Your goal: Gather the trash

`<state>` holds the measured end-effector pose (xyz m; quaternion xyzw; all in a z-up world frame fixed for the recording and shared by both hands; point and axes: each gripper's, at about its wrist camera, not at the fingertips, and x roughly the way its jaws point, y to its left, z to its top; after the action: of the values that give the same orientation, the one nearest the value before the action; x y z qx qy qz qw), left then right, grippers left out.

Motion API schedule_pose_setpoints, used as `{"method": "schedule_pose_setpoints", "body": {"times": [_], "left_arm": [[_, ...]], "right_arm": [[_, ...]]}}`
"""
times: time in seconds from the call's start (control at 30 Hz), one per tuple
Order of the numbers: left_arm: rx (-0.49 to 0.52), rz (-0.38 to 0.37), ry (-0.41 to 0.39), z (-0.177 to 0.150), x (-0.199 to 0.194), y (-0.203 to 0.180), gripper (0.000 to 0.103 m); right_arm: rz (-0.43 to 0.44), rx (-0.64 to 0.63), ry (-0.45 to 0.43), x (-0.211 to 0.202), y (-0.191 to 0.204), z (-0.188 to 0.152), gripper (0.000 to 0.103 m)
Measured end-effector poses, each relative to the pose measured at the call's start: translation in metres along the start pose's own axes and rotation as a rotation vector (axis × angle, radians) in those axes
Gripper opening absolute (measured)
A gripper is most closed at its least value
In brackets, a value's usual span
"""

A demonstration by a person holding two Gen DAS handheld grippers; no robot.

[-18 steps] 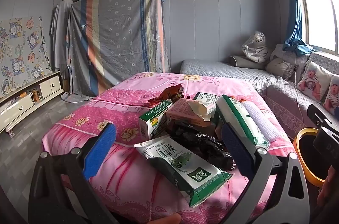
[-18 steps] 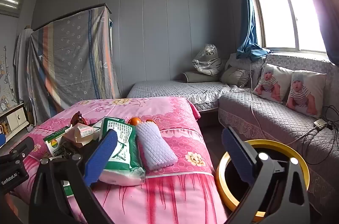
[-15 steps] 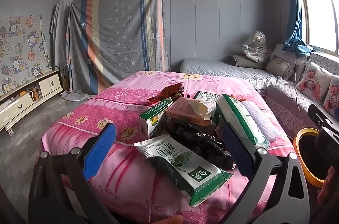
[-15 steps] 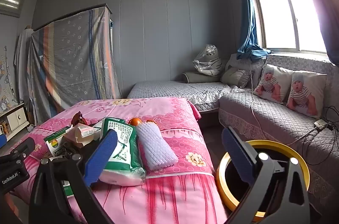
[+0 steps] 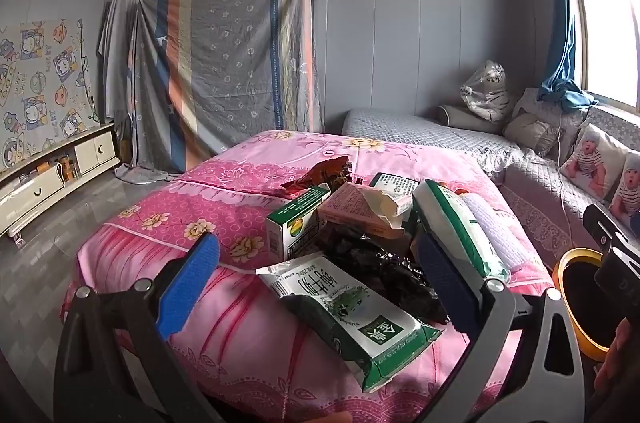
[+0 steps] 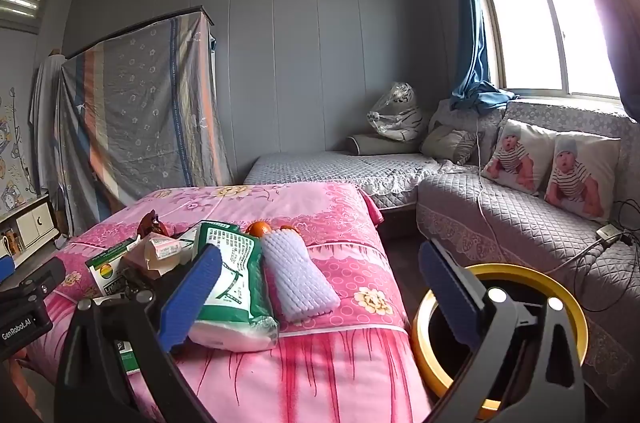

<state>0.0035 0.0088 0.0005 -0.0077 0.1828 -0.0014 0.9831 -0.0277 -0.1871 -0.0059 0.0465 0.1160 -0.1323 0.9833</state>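
Trash point(image 5: 352, 263) heaped on pink bed point(image 5: 224, 207) — left gripper point(image 5: 316, 279), right gripper point(image 6: 320, 287) both agape, empty

Bin point(image 6: 568, 299): near rim behind right tongs' arm in right view; inside dark, contents unreadable. In left view bin point(image 5: 570, 265) cut by other tongs' body.
Black bag point(image 5: 376, 263): mostly under carton point(image 5: 296, 229), pink box point(image 5: 352, 211) and milk pouch point(image 5: 352, 307).
Orange point(image 6: 259, 228): only top shows behind foam sleeve point(image 6: 298, 275).
Red wrapper point(image 5: 316, 173): lower part behind carton.
Green pack point(image 6: 232, 283): left edge behind blue pad.
Pouch print too small to read.
Right cushion point(image 5: 630, 183): cut by frame edge.
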Motion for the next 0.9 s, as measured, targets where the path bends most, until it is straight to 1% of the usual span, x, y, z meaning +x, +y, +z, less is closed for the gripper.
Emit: {"method": "schedule_pose_setpoints", "body": {"times": [0.9], "left_arm": [[-0.026,0.006,0.013,0.0028,0.0001,0.0054,0.095]], "right_arm": [[0.003,-0.001,0.011,0.0039,0.0006,-0.0008,0.096]]}}
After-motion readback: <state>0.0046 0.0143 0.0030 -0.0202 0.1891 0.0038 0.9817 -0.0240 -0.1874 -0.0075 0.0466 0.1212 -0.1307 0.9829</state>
